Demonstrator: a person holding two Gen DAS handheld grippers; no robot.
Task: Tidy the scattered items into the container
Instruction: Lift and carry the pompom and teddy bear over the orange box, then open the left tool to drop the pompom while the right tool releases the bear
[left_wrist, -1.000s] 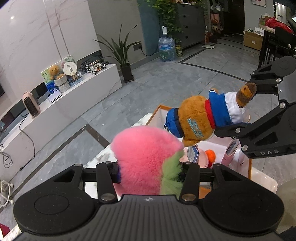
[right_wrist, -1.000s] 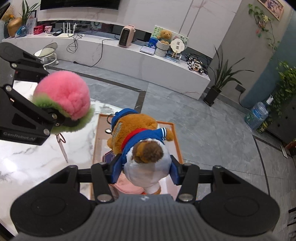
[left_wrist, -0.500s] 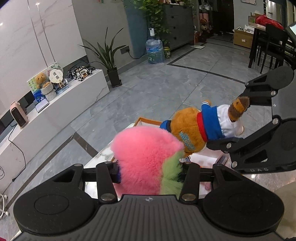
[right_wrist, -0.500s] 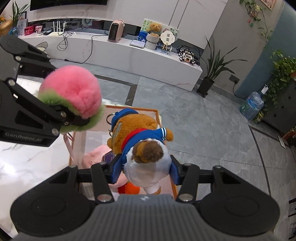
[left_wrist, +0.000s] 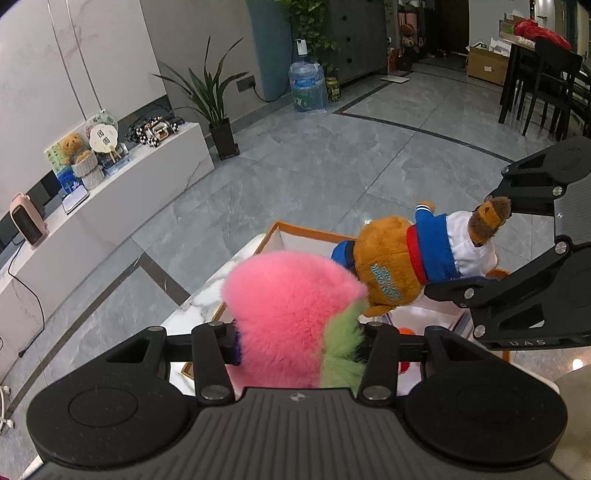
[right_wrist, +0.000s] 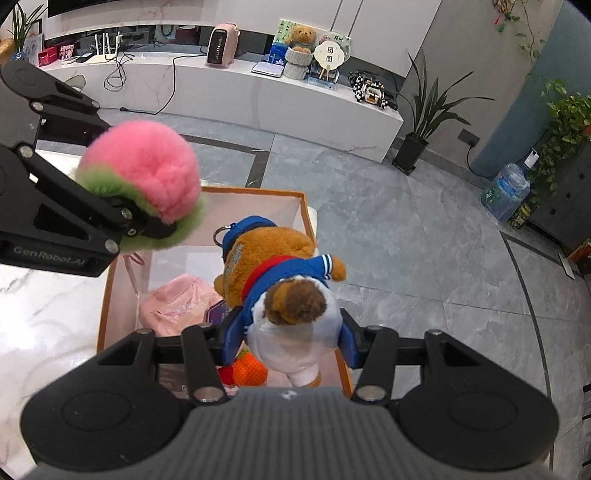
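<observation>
My left gripper (left_wrist: 301, 343) is shut on a fluffy pink and green plush peach (left_wrist: 291, 310), held above the near corner of the orange-rimmed fabric box (left_wrist: 306, 230). My right gripper (right_wrist: 291, 336) is shut on a brown plush bear in a blue and white jacket (right_wrist: 280, 273), held over the box (right_wrist: 255, 192). The bear also shows in the left wrist view (left_wrist: 410, 254), and the peach in the right wrist view (right_wrist: 144, 177). Inside the box lie a pink knitted hat (right_wrist: 177, 302), an orange knitted item (right_wrist: 251, 369) and a purple item (right_wrist: 221, 314).
The box stands at the edge of a white marble table (right_wrist: 48, 317). Beyond it lies grey tiled floor (right_wrist: 406, 236). A long white console (right_wrist: 258, 88) with a heater, toys and cables runs along the far wall. A water bottle (left_wrist: 306, 88) and a potted plant (left_wrist: 218, 110) stand by the wall.
Both grippers have moved forward over the box with their plush toys still held. More of the box's inside shows in the right wrist view.
</observation>
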